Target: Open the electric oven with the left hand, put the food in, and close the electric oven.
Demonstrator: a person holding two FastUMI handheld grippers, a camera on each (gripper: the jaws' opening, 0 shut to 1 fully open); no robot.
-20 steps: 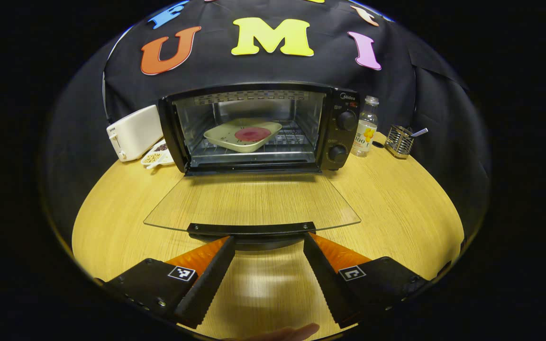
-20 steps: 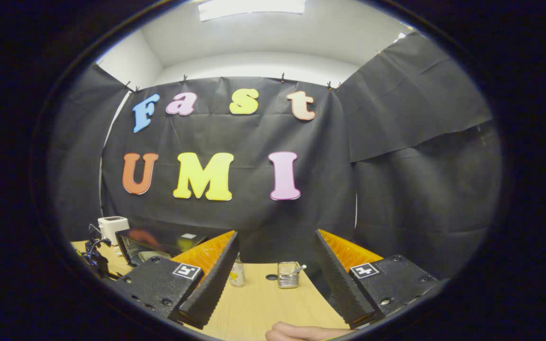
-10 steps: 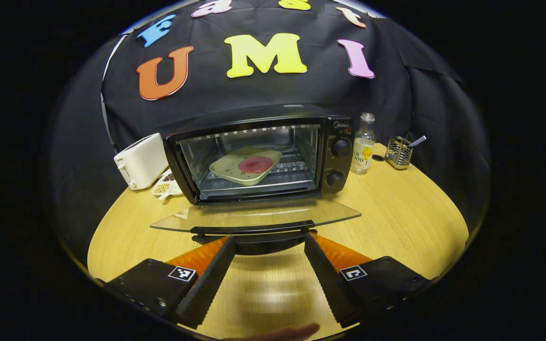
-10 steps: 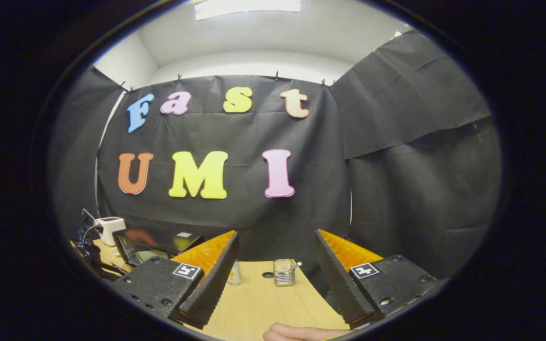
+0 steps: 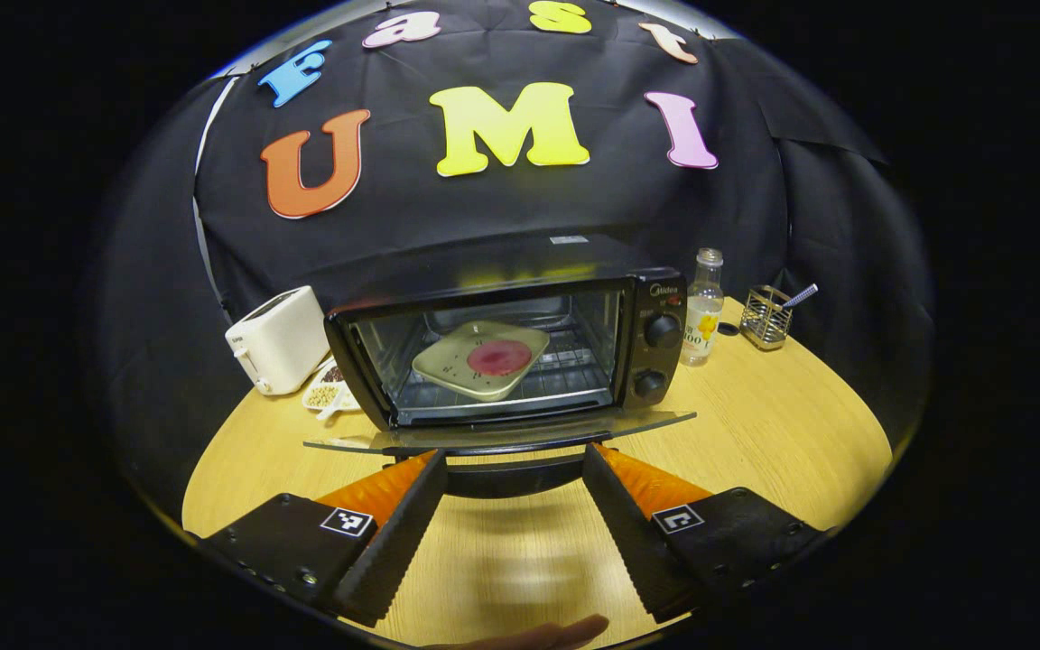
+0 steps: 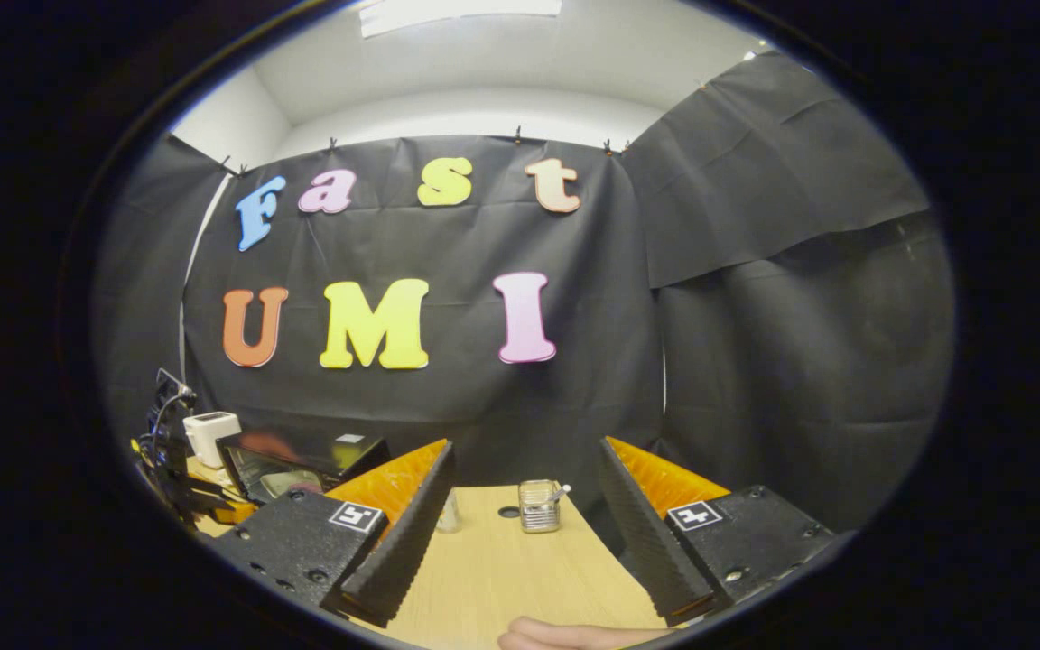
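Door closing: handle at 12 o'clock of left gripper (image 5: pixel 513 483), jaws wide.
Oven door (image 5: pixel 502 435) hangs open, handle (image 5: pixel 509 473) crosswise between the fingers, contact unclear; plate of food (image 5: pixel 482 358) sits on the rack inside the oven (image 5: pixel 520 348); right gripper (image 6: pixel 527 515) wide, empty, raised, oven at its 9 o'clock; left is nearer.

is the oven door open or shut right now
Open: the glass door juts out flat from the oven, its plate seen straight in.

One oven (image 5: pixel 520 352), one toaster (image 5: pixel 278 340), one bottle (image 5: pixel 703 308), one wire holder (image 5: pixel 763 317) — and one plate (image 5: pixel 481 359) inside the oven.
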